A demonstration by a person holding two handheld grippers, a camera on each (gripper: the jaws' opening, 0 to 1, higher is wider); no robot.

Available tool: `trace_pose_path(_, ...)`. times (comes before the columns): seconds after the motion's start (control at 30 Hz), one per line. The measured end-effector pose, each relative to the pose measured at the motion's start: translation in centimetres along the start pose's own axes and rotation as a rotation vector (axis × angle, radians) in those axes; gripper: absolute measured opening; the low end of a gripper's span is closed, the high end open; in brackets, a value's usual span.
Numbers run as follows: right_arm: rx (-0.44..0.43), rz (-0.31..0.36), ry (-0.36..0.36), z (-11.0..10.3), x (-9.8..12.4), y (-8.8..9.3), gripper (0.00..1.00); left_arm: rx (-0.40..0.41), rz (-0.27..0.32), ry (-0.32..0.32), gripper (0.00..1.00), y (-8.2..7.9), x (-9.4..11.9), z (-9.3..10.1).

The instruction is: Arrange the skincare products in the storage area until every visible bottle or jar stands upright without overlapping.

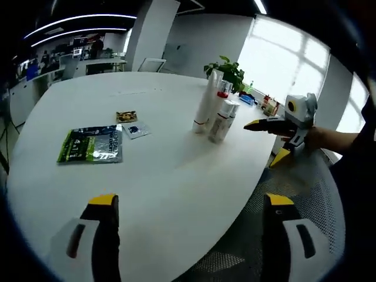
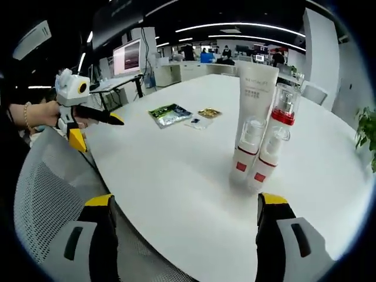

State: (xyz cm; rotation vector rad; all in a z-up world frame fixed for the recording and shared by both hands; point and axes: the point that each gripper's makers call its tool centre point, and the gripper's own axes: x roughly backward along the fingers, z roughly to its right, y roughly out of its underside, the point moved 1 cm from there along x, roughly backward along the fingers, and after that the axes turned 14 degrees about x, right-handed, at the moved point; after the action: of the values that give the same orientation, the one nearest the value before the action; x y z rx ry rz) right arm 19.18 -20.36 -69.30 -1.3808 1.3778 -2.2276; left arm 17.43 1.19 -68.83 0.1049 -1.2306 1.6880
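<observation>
On the white desk stands a tight cluster of skincare items — a tall white tube, a clear bottle with a red collar, and two small white bottles with red labels in front, all upright and touching or nearly so. In the left gripper view the same cluster sits toward the desk's far edge, just before a green plant. Well away from the cluster lie a green-and-silver packet, a small blue sachet and a gold sachet. The left hand-held gripper has its jaws wide apart, holding nothing (a mesh chair lies beneath it). The right hand-held gripper — jaws likewise spread and empty — hovers near the desk's edge, facing the cluster.
</observation>
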Motion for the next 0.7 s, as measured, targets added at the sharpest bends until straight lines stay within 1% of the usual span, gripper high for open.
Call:
trace_pose_path(0.07, -0.001, -0.007, 0.004, 0.16, -0.02, 0.27, 0.99, 0.004, 0.003, -0.006, 0.96, 0.0, 0.1, 0.22)
trace_pose_path(0.17, 0.002, -0.005, 0.005, 0.05, 0.01, 0.13, 0.99, -0.01, 0.021, -0.011, 0.96, -0.33, 0.19, 0.17)
trace_pose_path(0.3, 0.022, -0.013, 0.015, 0.09, -0.03, 0.22, 0.99, -0.018, 0.009, -0.028, 0.95, 0.21, 0.04, -0.07)
trace_pose_path(0.43, 0.014, -0.003, 0.03, 0.32, 0.17, 0.05, 0.99, -0.027, 0.018, -0.025, 0.95, 0.17, -0.03, -0.22)
trace_pose_path(0.57, 0.003, 0.001, 0.028, 0.3, 0.21, 0.04, 0.99, -0.045, -0.001, -0.029, 0.95, 0.42, -0.09, -0.24)
trace_pose_path(0.7, 0.013, -0.006, 0.024, 0.2, 0.13, 0.15, 0.99, -0.043, 0.002, -0.027, 0.94, 0.33, -0.04, -0.4)
